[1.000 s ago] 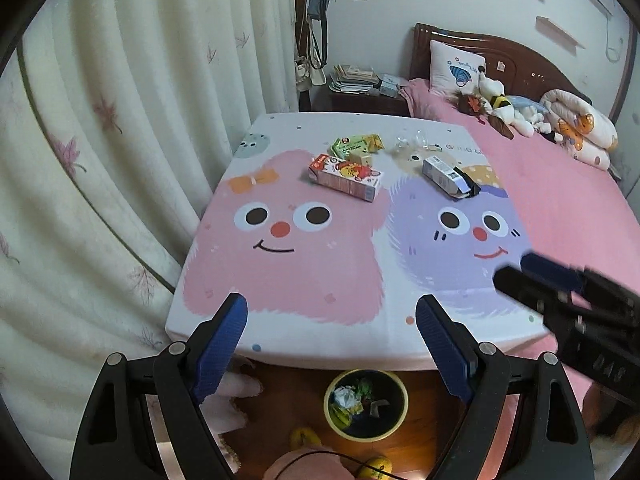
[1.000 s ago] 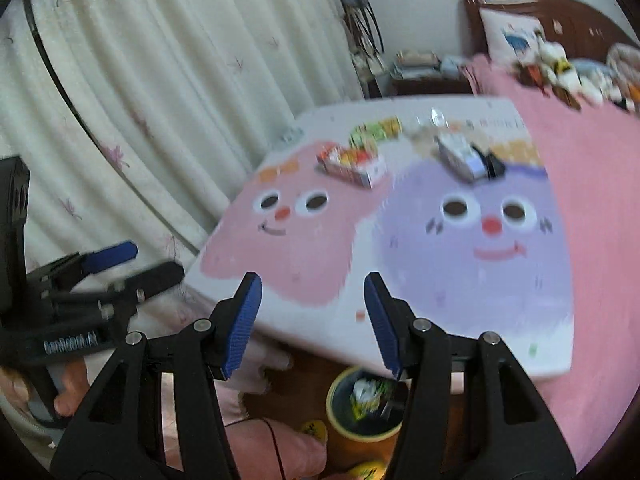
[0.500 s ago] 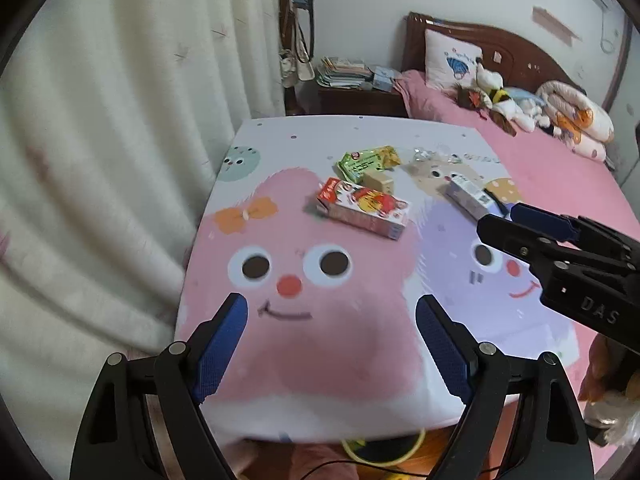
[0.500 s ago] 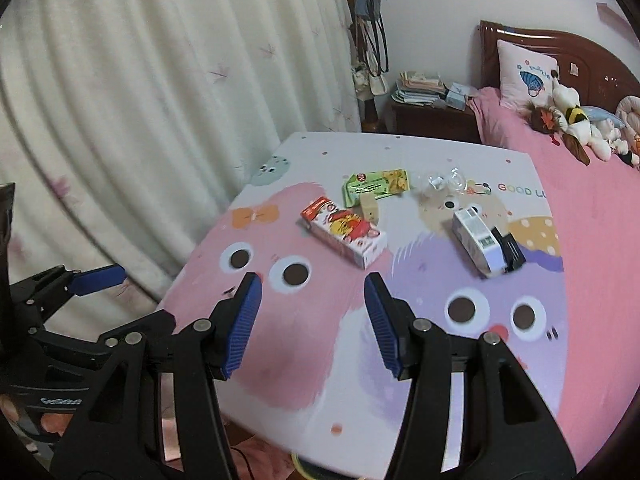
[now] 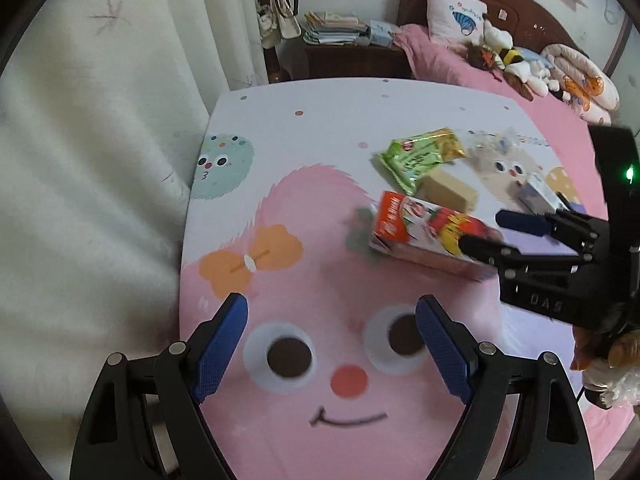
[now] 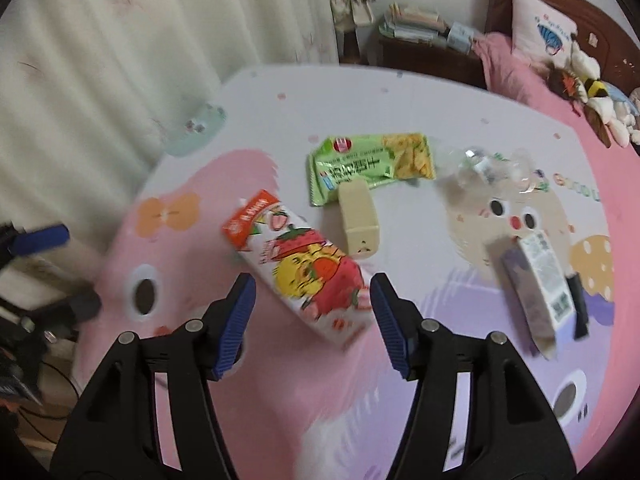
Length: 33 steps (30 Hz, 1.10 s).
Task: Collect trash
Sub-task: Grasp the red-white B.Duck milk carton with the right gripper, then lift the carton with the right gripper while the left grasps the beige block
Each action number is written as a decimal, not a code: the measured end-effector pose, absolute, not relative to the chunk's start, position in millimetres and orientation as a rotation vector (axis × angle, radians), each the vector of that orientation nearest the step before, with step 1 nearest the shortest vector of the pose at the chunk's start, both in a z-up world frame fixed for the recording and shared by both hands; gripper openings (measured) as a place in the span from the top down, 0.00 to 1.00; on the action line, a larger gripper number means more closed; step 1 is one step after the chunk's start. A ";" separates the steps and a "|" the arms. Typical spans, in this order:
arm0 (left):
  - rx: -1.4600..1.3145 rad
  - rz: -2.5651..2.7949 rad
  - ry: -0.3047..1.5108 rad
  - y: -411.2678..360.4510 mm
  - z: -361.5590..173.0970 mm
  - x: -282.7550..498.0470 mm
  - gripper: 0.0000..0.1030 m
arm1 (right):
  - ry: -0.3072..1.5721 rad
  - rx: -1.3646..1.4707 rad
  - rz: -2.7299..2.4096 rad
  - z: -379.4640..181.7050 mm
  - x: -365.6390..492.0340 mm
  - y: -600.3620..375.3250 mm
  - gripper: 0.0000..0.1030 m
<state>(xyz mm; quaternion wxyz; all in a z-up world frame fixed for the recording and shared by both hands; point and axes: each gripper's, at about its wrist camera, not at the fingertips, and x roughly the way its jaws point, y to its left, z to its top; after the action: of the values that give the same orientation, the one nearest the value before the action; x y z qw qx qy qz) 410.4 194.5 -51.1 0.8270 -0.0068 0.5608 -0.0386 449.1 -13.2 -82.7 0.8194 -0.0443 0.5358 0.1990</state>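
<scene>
Both grippers have come forward over the table since a second ago: the yellow-rimmed bin on the floor, then visible below the table edge, is out of sight, and the trash fills much more of each view.

Nearest, the right gripper (image 6: 312, 312) holds its blue-padded jaws spread wide, empty, on either side of the near end of the red-and-white strawberry drink carton (image 6: 296, 264), which lies flat on the cartoon-printed table cover (image 6: 420, 400). From the left wrist camera, the right gripper's fingers (image 5: 516, 220) reach in from the side, their tips over the carton (image 5: 428, 236); whether they touch it cannot be told. The left gripper (image 5: 332, 352) is also spread and empty, hovering over the pink face print, well short of the carton.

Taking the carton as landmark: just beyond it lies a small beige rectangular box (image 6: 358, 224), close beside the carton's far side. Beyond that sits a flat green foil snack wrapper (image 6: 368, 168), partly under the beige box. Farther right of the carton, a crumpled clear plastic bottle (image 6: 492, 168) lies near the wrapper's end. To the carton's right, well apart, is a white and lilac milk carton (image 6: 540, 284) on its side.

The step in hand looks like the approach to the first pickup, the strawberry carton. The next move likely calls for lowering the right jaws around the carton's width, closing, then carrying it back to a bin. No container shows in either present view.
</scene>
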 end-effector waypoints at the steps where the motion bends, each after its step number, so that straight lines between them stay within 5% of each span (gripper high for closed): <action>1: -0.017 -0.084 1.196 196.2 -55.6 417.8 0.15 | 1.153 -0.099 0.427 -89.9 453.9 -12.2 0.44; 5: -0.039 -0.094 1.223 203.0 -72.4 442.0 0.15 | 1.166 -0.119 0.484 -107.7 470.4 -4.5 0.36; 16: -0.032 -0.135 1.253 194.4 -90.8 460.9 0.15 | 1.234 -0.379 0.593 -135.7 479.0 46.2 0.34; 21: -0.030 -0.143 1.252 194.9 -90.2 459.6 0.15 | 1.282 -0.377 0.599 -149.6 475.8 57.0 0.50; 33: -0.038 -0.224 1.200 166.5 -68.1 472.4 0.15 | 1.166 -0.023 0.486 -98.2 441.9 2.4 0.52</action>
<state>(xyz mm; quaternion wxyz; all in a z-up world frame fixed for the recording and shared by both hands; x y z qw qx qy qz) 472.4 166.5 -68.1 0.8193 -0.0178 0.5633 -0.1053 441.9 2.4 -98.2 0.8072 -0.0108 0.5448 0.2270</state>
